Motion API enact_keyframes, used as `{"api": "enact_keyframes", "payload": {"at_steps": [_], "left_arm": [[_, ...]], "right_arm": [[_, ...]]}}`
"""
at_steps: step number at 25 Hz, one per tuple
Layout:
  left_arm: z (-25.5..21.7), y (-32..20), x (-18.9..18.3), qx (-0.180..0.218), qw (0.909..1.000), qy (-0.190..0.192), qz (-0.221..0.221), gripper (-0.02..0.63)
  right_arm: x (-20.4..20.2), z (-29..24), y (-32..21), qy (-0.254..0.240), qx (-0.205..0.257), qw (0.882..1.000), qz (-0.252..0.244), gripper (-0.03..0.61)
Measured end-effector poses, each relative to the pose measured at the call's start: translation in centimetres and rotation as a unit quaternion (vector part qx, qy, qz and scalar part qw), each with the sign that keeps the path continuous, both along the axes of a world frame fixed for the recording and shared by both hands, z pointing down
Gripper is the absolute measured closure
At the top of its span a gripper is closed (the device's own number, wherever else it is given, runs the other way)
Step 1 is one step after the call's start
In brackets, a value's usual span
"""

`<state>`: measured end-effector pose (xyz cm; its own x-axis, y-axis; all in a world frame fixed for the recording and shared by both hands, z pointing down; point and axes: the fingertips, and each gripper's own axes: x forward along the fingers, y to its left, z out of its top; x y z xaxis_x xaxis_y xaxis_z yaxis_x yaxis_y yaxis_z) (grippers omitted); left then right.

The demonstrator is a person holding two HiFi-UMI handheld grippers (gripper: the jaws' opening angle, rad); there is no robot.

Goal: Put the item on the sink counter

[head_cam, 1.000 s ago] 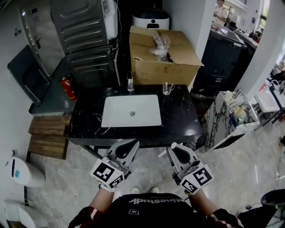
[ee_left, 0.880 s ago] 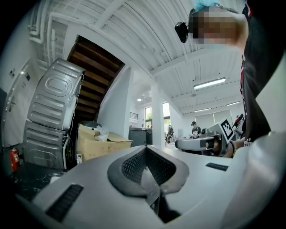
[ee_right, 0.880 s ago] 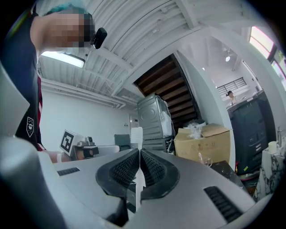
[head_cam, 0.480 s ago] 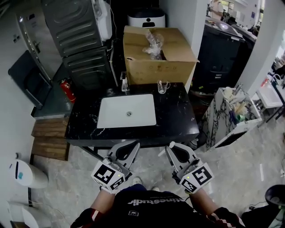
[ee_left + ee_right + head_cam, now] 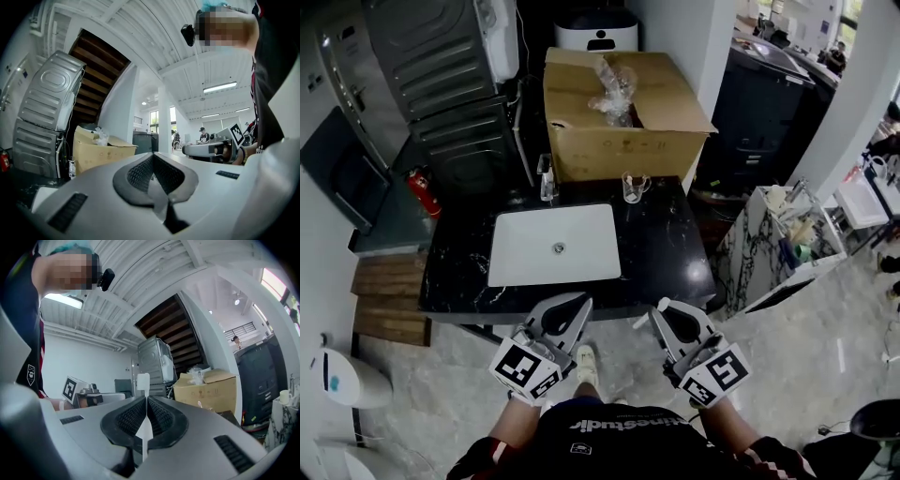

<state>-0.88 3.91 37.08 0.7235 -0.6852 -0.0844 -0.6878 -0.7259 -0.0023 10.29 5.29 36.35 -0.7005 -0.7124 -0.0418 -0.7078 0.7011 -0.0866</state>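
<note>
Black marble sink counter, one white rectangular basin set in it. One brown cardboard box behind it with crumpled clear plastic on top; the print on the box front is too small to read. On the counter's back edge there is one glass mug and one small clear bottle, well apart. One red fire extinguisher is at the left.

Only writing near me is white print on the black shirt, upside down, and I can't read it fully.

Right gripper: jaws pinched on the item, a thin flat white stick with a squared white head poking up past the tips; I can't tell what kind. It sits in my right claw, in front of the counter and short of its front edge, not on it. Left gripper: pads pressed together, nothing between them. Two grippers, one square-marker cube each, both held low near my body.
</note>
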Motion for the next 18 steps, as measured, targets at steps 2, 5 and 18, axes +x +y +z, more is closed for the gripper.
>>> {"api": "enact_keyframes", "payload": {"at_steps": [2, 5, 18], "left_arm": [[-0.1, -2.4, -0.2, 0.005, 1.0000, -0.001, 0.007, 0.600], [-0.2, -6.4, -0.9, 0.011, 0.9998, -0.005, 0.017, 0.600], [-1.5, -21.5, -6.3, 0.012, 0.9988, 0.008, 0.048, 0.600]], "right_arm": [[-0.4, 0.0, -2.4, 0.004, 0.000, 1.000, 0.004, 0.537], [-1.5, -0.2, -6.4, 0.009, 0.001, 1.000, 0.009, 0.537], [-7.6, -2.3, -20.8, 0.007, 0.010, 0.999, 0.030, 0.536]]}}
